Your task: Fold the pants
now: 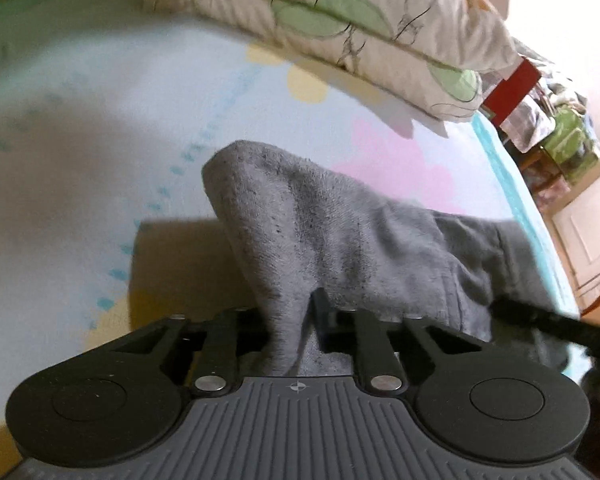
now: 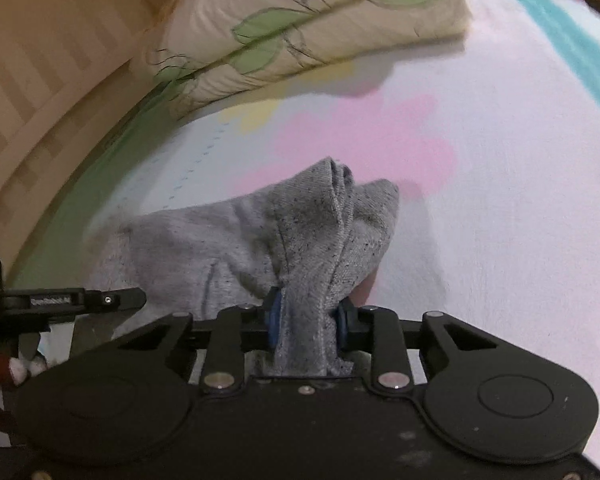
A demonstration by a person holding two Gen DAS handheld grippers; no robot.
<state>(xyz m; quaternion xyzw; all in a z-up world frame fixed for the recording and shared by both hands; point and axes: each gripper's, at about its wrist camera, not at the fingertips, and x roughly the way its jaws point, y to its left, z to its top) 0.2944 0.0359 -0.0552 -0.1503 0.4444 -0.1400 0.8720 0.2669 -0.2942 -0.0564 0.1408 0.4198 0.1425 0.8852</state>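
Observation:
Grey fleece pants [image 1: 340, 240] hang bunched above a pastel bed sheet [image 1: 100, 140]. My left gripper [image 1: 290, 320] is shut on a fold of the pants, which stretch off to the right. In the right wrist view my right gripper [image 2: 308, 320] is shut on another bunched edge of the pants [image 2: 300, 232], which spread to the left. The cloth hides the fingertips of both grippers. The left gripper's black body [image 2: 72, 300] shows at the left edge of the right wrist view, and the right gripper [image 1: 548, 320] shows blurred at the right of the left wrist view.
A folded cream quilt with green leaves [image 1: 340, 20] lies at the far side of the bed, also in the right wrist view [image 2: 300, 28]. A wooden headboard [image 2: 40, 80] is on the left. Cluttered furniture [image 1: 560, 140] stands beyond the bed's right edge.

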